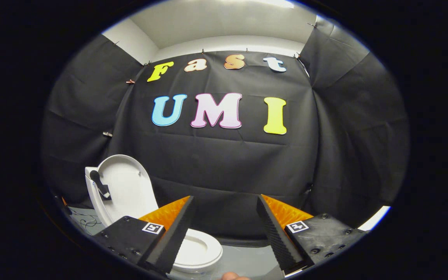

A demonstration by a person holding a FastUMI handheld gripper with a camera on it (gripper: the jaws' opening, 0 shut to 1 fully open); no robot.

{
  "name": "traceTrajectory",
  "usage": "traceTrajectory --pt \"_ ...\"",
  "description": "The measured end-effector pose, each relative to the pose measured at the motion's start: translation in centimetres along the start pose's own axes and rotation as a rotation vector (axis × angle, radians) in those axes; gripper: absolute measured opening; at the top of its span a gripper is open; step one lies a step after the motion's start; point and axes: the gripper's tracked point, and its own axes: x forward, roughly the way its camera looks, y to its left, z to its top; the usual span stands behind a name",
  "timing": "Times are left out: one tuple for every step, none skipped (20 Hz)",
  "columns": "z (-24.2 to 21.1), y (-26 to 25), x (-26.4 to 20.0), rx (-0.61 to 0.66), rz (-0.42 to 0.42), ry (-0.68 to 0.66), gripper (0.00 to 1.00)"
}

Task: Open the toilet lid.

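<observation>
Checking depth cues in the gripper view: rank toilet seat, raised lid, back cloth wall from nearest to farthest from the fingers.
1. Toilet seat: just past the open fingers, beside the left one.
2. Raised lid: behind the seat, upright.
3. Back cloth wall: farthest, beyond both.

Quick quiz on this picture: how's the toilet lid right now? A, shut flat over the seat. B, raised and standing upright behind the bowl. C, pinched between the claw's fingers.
B: the toilet lid stands upright behind the seat, while the claw is open with nothing between its fingers.
</observation>
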Motion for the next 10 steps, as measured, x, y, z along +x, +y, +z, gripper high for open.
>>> traceTrajectory --pt "-1.0 0.2 0.1 0.015 0.004 0.030 0.99" --pt "-1.6 0.3 0.0 0.039 0.009 0.050 0.99" --pt "-1.9 -0.1 0.0 0.056 0.003 0.062 0.99" --pt "-2.5 -0.7 0.1 0.066 -0.014 0.073 0.99" --pt "-2.8 -1.0 0.2 0.082 -0.021 0.078 0.99" --pt "-3.1 -1.2 0.3 0.102 -0.023 0.085 0.99" --pt "-3.7 -1.3 0.4 0.124 -0.030 0.108 0.99" --pt "-4.2 -1.2 0.5 0.153 -0.025 0.120 0.99" --pt "-4.2 -1.2 0.6 0.160 -0.029 0.118 0.99" --pt "-4.1 -1.5 0.7 0.146 -0.043 0.111 0.99"
